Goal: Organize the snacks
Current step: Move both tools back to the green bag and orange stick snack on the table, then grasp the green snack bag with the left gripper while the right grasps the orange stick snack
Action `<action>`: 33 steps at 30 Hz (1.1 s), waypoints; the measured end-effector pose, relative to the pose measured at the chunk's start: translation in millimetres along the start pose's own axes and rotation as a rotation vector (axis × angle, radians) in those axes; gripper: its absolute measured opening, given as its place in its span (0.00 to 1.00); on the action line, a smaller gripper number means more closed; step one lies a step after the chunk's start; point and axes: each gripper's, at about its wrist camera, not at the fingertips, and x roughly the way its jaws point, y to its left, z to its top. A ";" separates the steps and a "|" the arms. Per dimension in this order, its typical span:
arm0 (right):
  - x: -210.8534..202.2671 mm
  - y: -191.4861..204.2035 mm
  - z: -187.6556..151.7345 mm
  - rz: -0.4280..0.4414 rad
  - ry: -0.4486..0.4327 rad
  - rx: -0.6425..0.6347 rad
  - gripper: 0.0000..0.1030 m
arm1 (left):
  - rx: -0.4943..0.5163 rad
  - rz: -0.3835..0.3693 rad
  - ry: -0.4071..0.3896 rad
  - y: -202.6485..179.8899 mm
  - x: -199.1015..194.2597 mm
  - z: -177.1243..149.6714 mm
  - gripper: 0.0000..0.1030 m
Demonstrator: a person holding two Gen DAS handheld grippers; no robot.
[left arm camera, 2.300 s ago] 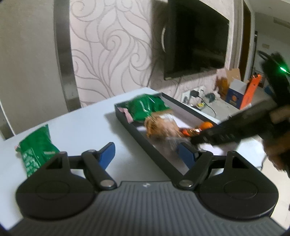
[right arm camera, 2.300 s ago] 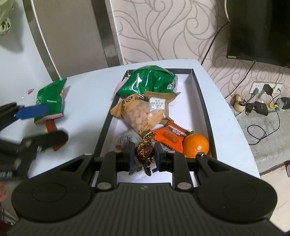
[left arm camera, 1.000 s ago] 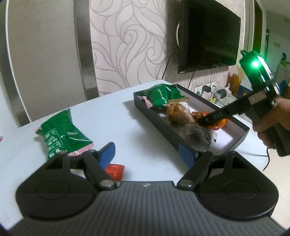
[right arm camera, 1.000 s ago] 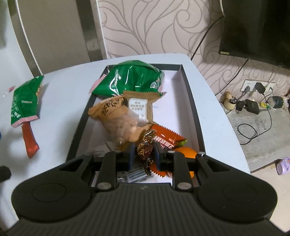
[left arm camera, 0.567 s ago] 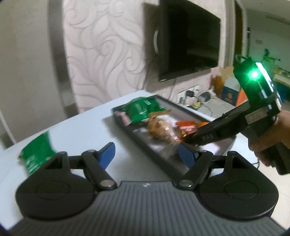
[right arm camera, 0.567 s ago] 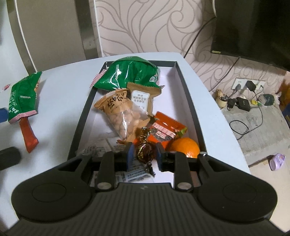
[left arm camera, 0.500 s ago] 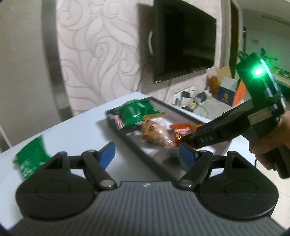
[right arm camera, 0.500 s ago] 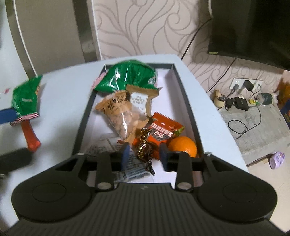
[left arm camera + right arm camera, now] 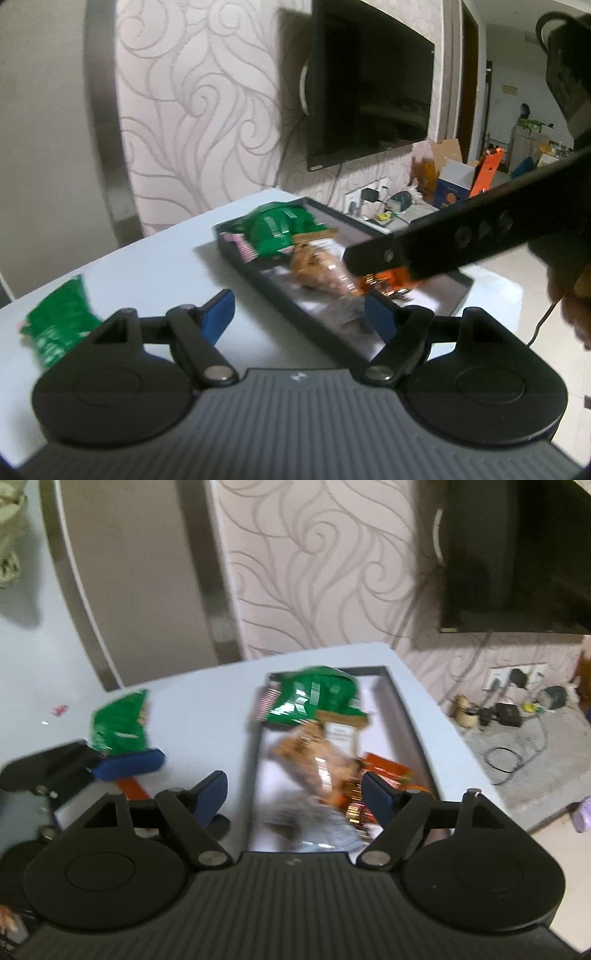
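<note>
My right gripper [image 9: 295, 790] hangs over the near end of the black tray [image 9: 410, 716]. Its jaws are opening and nothing is pressed between the pads. The brown-and-gold wrapped candy [image 9: 354, 805] lies blurred in the tray, close to the right pad. Also in the tray are a green bag [image 9: 314, 698], a clear bag of nuts [image 9: 317, 757] and an orange wrapper [image 9: 388, 770]. My left gripper [image 9: 299, 308] is open and empty above the table, beside the tray [image 9: 351, 218]. A second green bag [image 9: 55, 317] lies on the table to its left.
A long black finger [image 9: 443, 240] of the right gripper crosses over the tray, with a hand [image 9: 576, 295] behind it. A red stick packet [image 9: 129, 786] lies by the green bag [image 9: 118, 723]. A television hangs on the wall and cables lie on the floor beyond the table edge.
The right gripper's jaws have spread and let go of the brown candy, which now lies in the tray. That gripper has lifted and drawn back. The left gripper stays open.
</note>
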 end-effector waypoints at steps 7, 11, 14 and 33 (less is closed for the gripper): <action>1.8 33.7 3.4 0.083 0.005 -0.021 0.81 | -0.059 0.196 -0.017 55.7 -19.3 -18.0 0.76; 11.9 42.9 2.4 0.107 0.032 -0.015 0.81 | -0.099 0.343 -0.032 83.8 -23.8 -22.5 0.79; 18.7 51.3 1.2 0.119 0.053 -0.024 0.81 | -0.186 0.445 -0.019 106.4 -16.5 -22.1 0.85; 40.0 85.5 -5.8 0.163 0.176 -0.191 0.81 | -0.522 0.516 0.171 177.9 67.6 -27.7 0.73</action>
